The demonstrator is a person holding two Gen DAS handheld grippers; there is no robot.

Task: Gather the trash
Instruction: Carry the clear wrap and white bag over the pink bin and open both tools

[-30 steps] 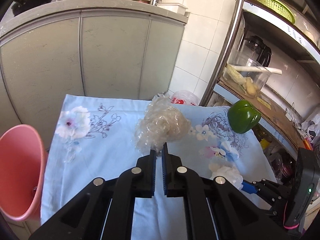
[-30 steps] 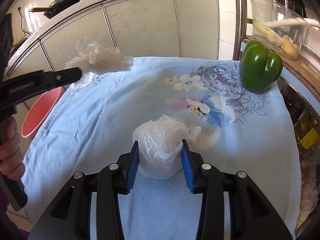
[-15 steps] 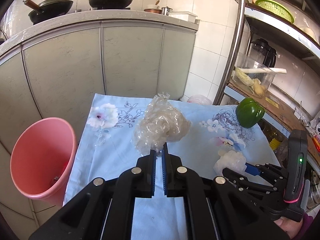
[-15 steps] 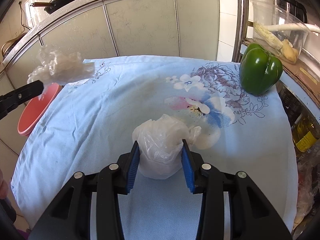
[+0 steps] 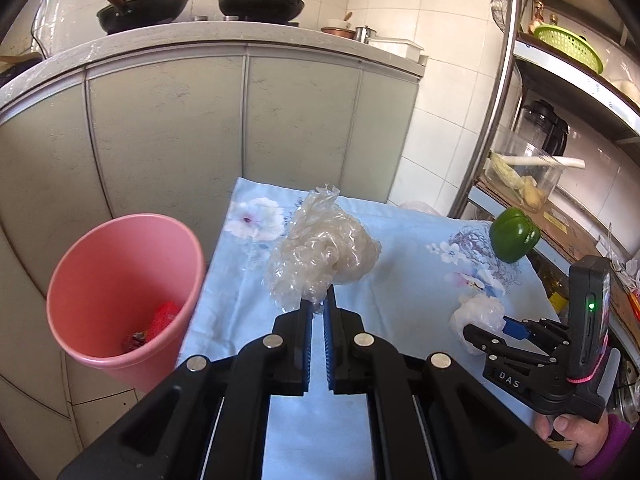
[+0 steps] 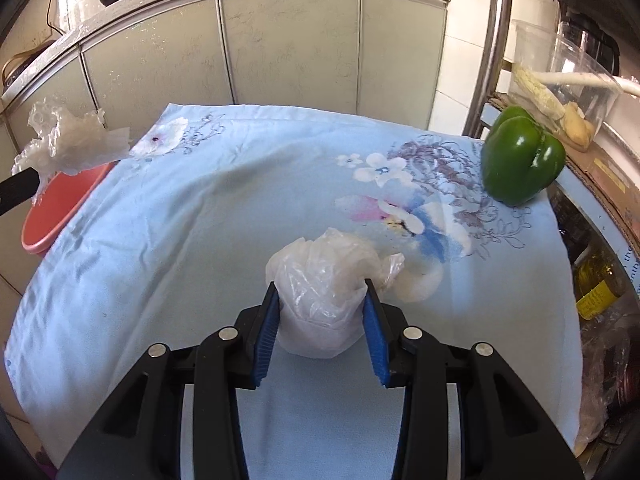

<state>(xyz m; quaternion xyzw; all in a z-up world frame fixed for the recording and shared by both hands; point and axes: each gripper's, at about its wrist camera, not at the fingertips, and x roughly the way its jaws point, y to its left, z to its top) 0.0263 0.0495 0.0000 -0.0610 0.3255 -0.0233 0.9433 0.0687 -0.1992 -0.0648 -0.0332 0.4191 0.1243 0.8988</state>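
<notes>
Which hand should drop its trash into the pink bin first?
Left. Its tool grips the crumpled clear plastic close beside the pink bin; the right tool holds its bag mid-table.

Both views are bright with daylight that falls strongest from the right side, washing the white wall tiles (image 5: 448, 92) near to glare. The glossy green bell pepper (image 6: 522, 156) carries sharp white highlights, and the light blue flowered tablecloth (image 6: 224, 216) shows only soft, shallow shadows in its folds. Fisheye distortion bows the grey cabinet doors (image 5: 172, 128) and darkens all 4 corners. Focus is crisp at centre, softer at the rims.
</notes>
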